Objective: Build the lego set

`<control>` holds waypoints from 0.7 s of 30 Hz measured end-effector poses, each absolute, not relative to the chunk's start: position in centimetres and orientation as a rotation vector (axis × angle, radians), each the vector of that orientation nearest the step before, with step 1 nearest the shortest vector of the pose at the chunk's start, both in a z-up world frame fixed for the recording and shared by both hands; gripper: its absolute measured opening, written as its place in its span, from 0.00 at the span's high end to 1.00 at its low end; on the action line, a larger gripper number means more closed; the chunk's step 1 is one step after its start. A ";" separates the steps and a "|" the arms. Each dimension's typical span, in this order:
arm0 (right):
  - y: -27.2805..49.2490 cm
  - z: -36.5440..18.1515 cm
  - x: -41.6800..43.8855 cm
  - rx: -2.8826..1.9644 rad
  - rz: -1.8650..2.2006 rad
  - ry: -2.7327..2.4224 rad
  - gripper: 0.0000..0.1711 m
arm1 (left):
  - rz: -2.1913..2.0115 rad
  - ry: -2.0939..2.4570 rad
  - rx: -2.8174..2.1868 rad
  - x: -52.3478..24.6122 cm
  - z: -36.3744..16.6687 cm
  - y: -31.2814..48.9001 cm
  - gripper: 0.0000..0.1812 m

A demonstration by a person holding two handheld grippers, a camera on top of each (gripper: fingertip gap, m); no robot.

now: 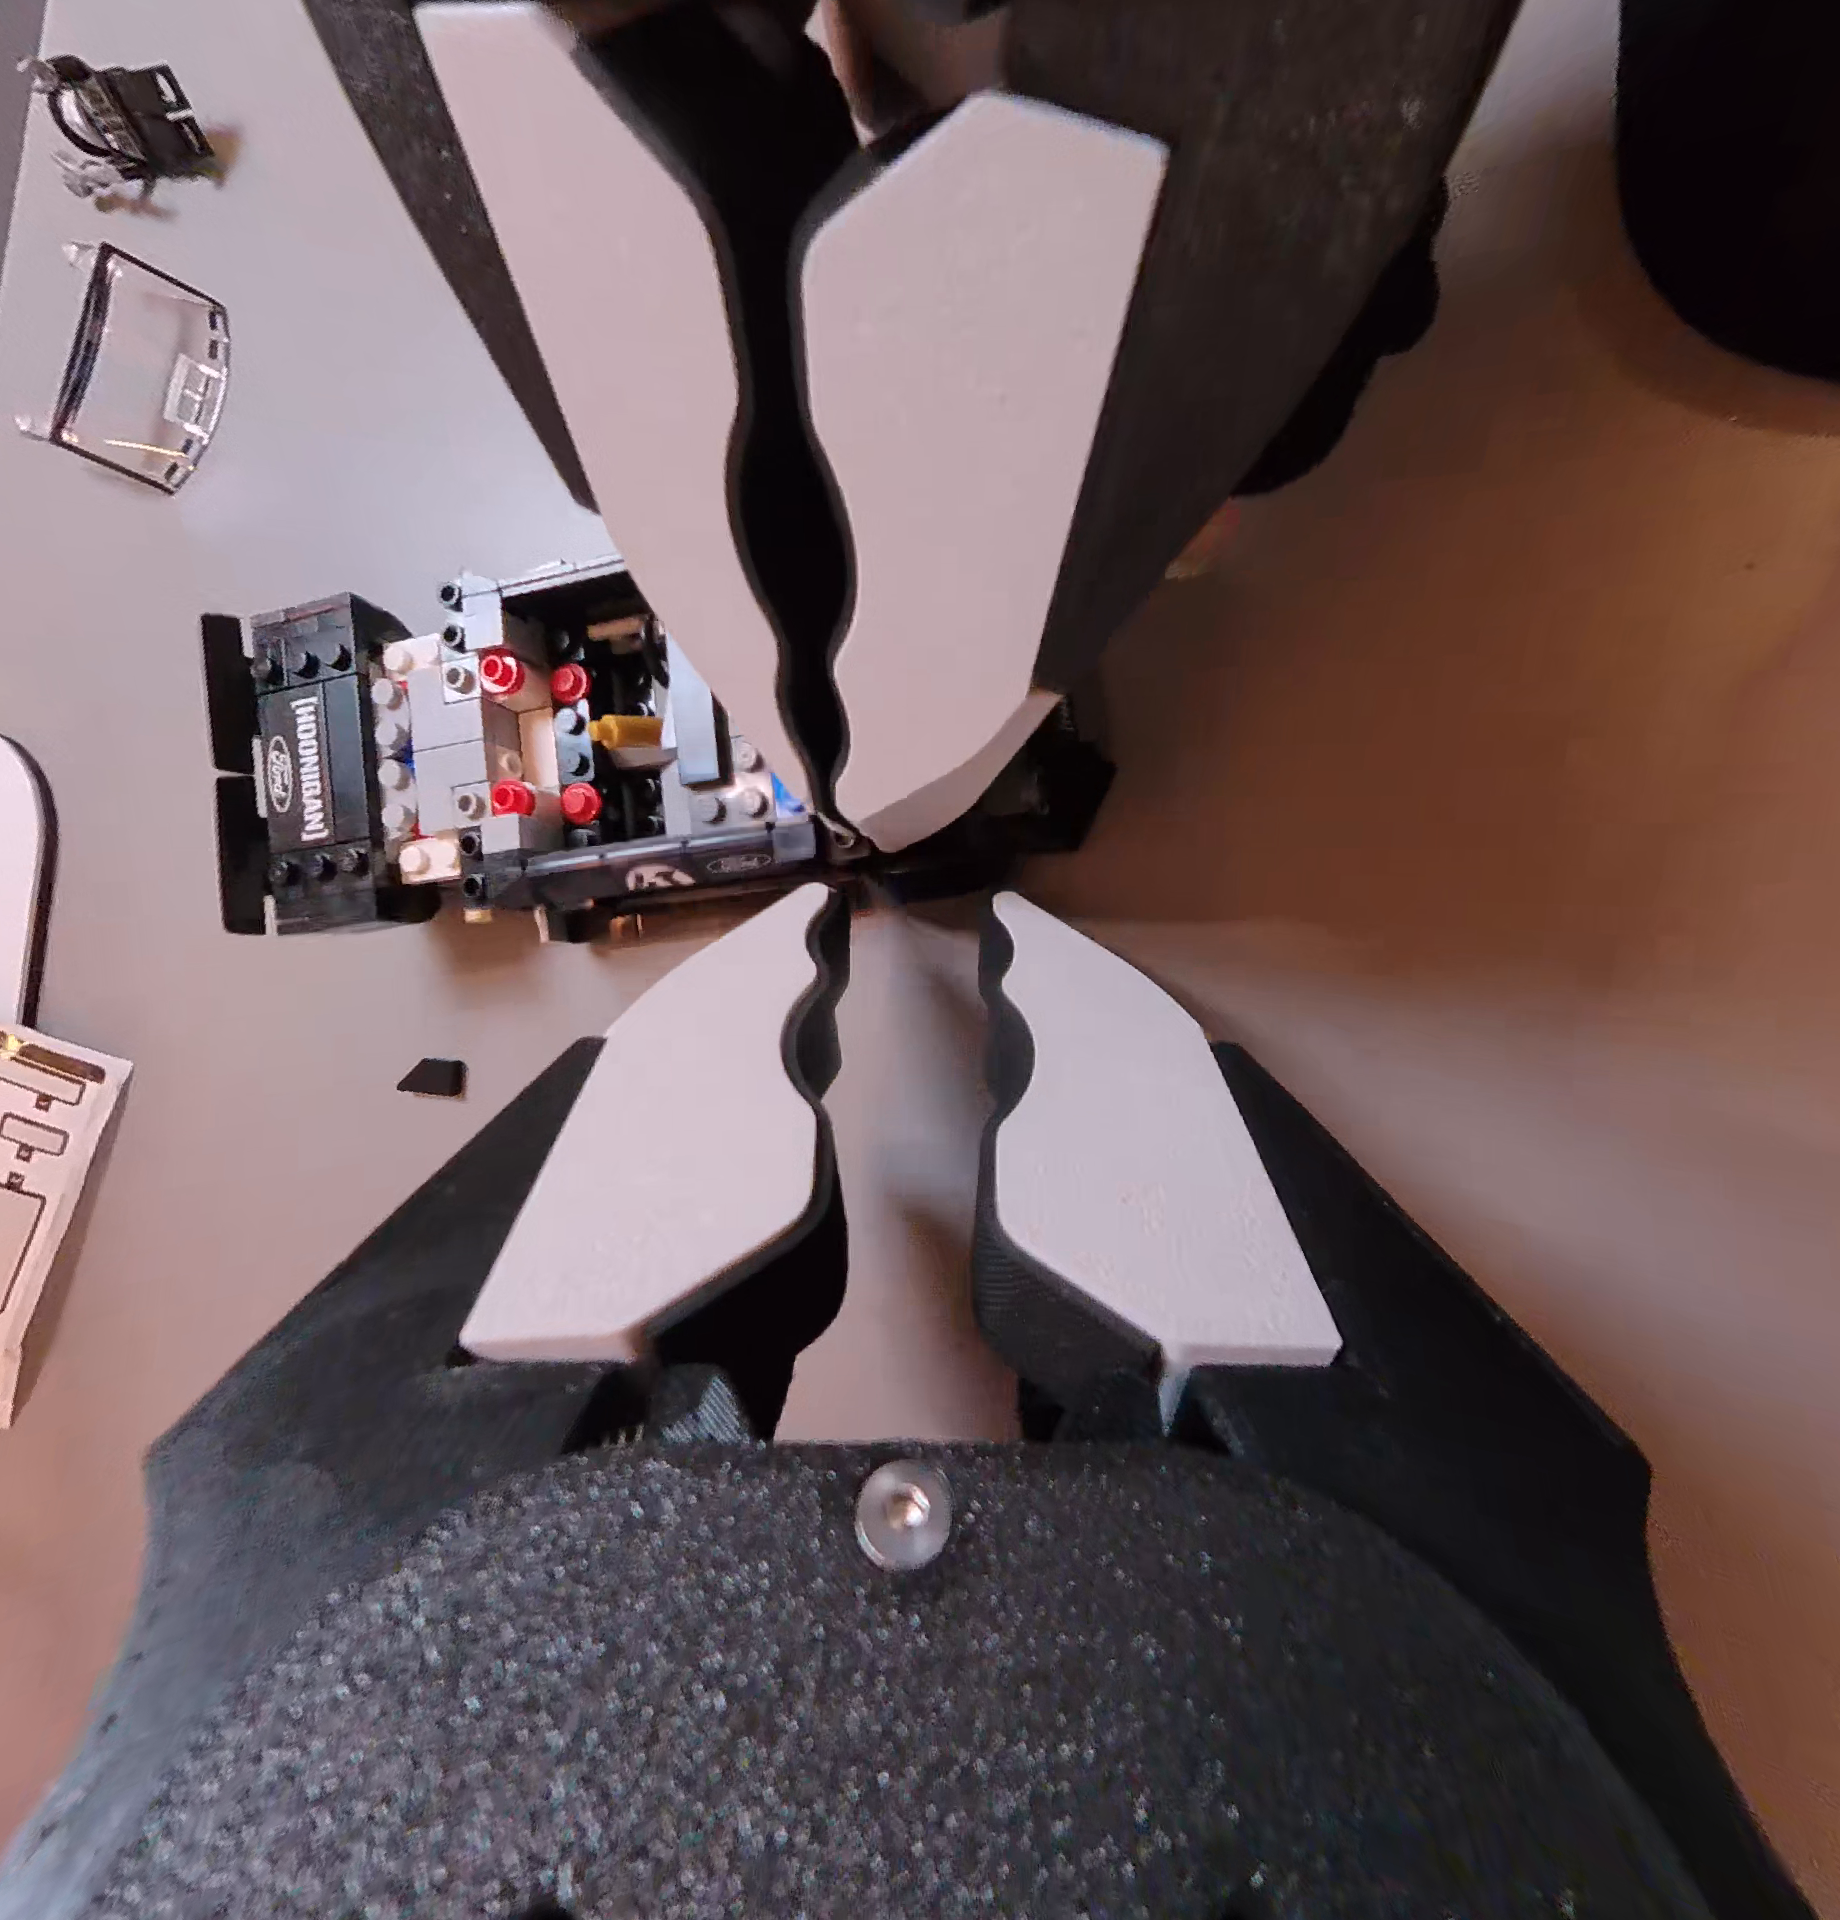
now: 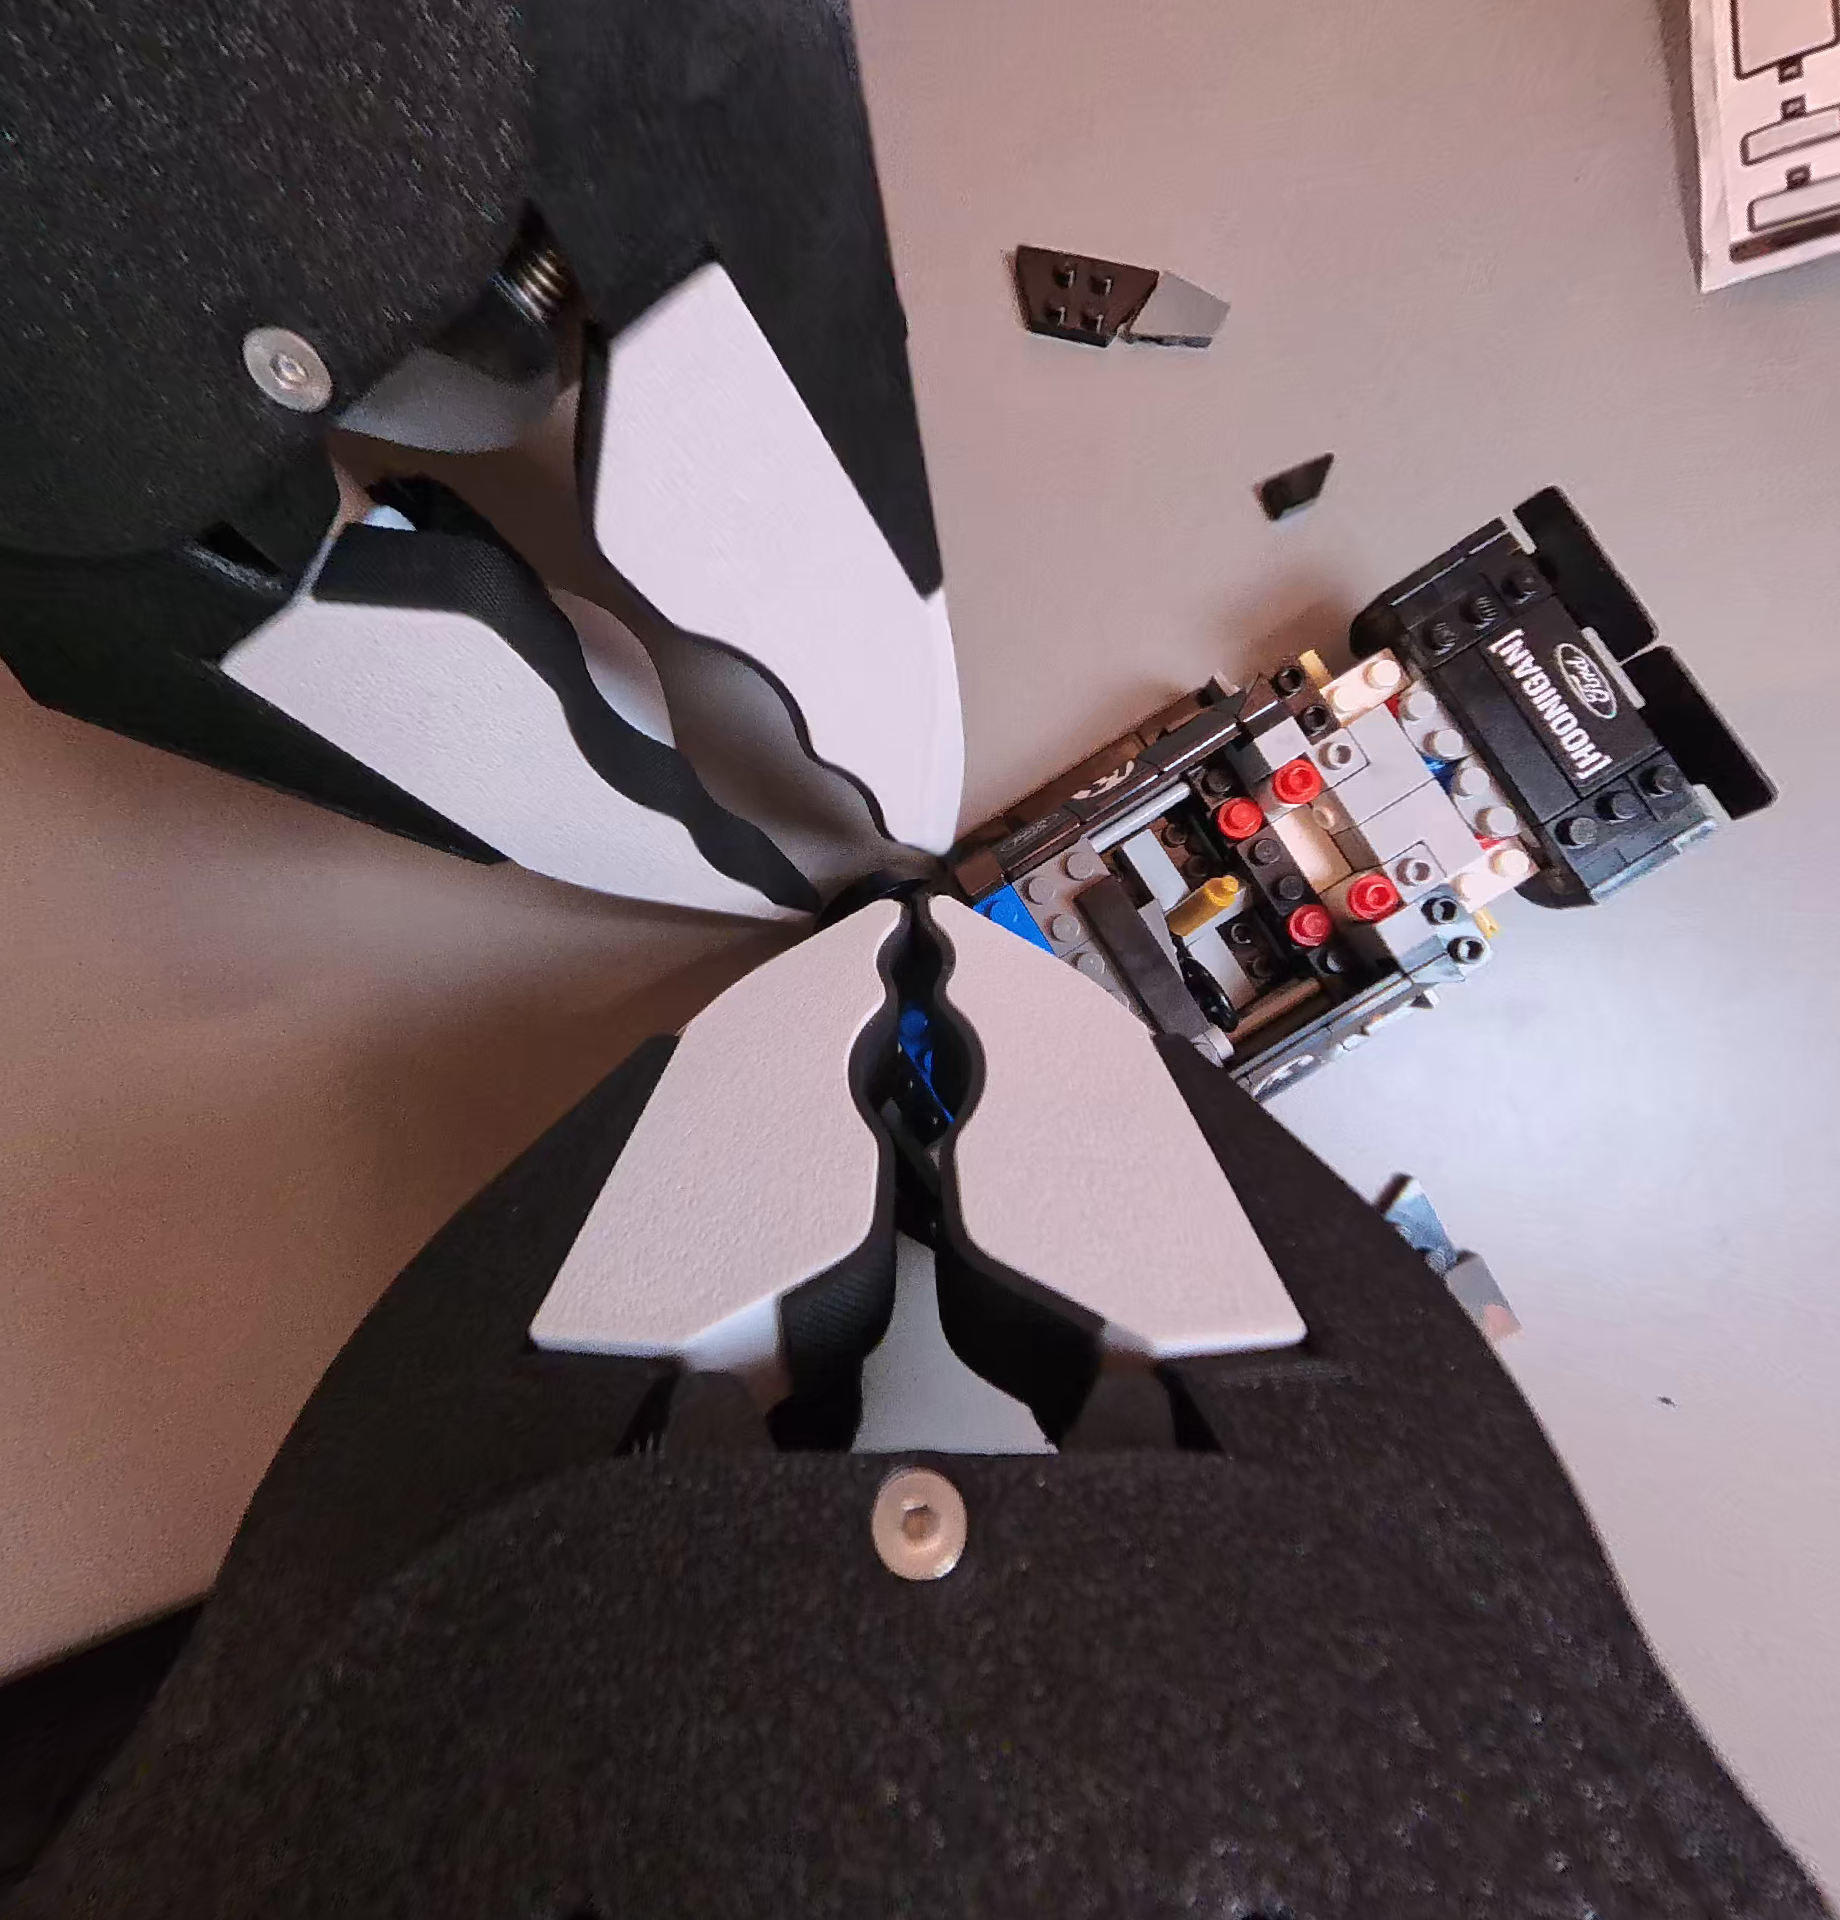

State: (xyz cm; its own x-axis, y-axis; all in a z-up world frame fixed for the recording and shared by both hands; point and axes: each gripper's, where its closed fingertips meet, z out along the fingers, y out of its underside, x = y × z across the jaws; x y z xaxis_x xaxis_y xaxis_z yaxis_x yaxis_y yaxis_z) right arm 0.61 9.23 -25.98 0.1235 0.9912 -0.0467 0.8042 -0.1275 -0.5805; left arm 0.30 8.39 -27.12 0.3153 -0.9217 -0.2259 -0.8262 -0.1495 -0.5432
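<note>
A partly built lego car [image 1: 459,748], black and grey with red studs, lies on the pale table [image 1: 1415,1039]. It also shows in the right wrist view [image 2: 1363,831]. My right gripper [image 2: 916,909] is shut on the car's front end, with blue and black bricks showing between its fingers. In the left wrist view the right gripper [image 1: 843,831] comes in from the top. My left gripper [image 1: 911,902] has its fingers slightly apart, with a small black part [image 2: 874,886] between the tips, against the side of the car's front. The left gripper [image 2: 880,868] meets the right one tip to tip.
A clear windscreen piece [image 1: 137,364] and a small black sub-build [image 1: 126,114] lie far left. A sticker sheet [image 1: 12,1195] is at the left edge. A small black piece [image 1: 433,1077], a black wedge plate [image 2: 1082,296] and grey-blue loose bricks [image 2: 1446,1247] lie near the car. Less than 4 cm separates the two grippers' tips. The left tips stand about 10 cm off the small black piece [image 1: 433,1077]. It turns up in the right wrist view [image 2: 1290,485] as well.
</note>
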 end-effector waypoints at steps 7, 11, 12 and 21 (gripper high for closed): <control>9.4 -25.9 0.9 -2.018 0.641 -1.712 1.00 | -0.456 1.409 -2.101 0.3 -27.7 7.6 0.87; 9.4 -25.9 1.0 -2.022 0.669 -1.702 1.00 | -0.768 1.181 -2.178 1.2 -27.1 7.3 0.90; 9.4 -25.9 1.0 -2.022 0.674 -1.699 1.00 | -0.836 1.111 -2.197 1.3 -26.8 7.5 0.89; 9.4 -25.8 1.2 -2.022 0.705 -1.689 1.00 | -1.199 0.814 -2.251 1.5 -26.0 7.8 0.94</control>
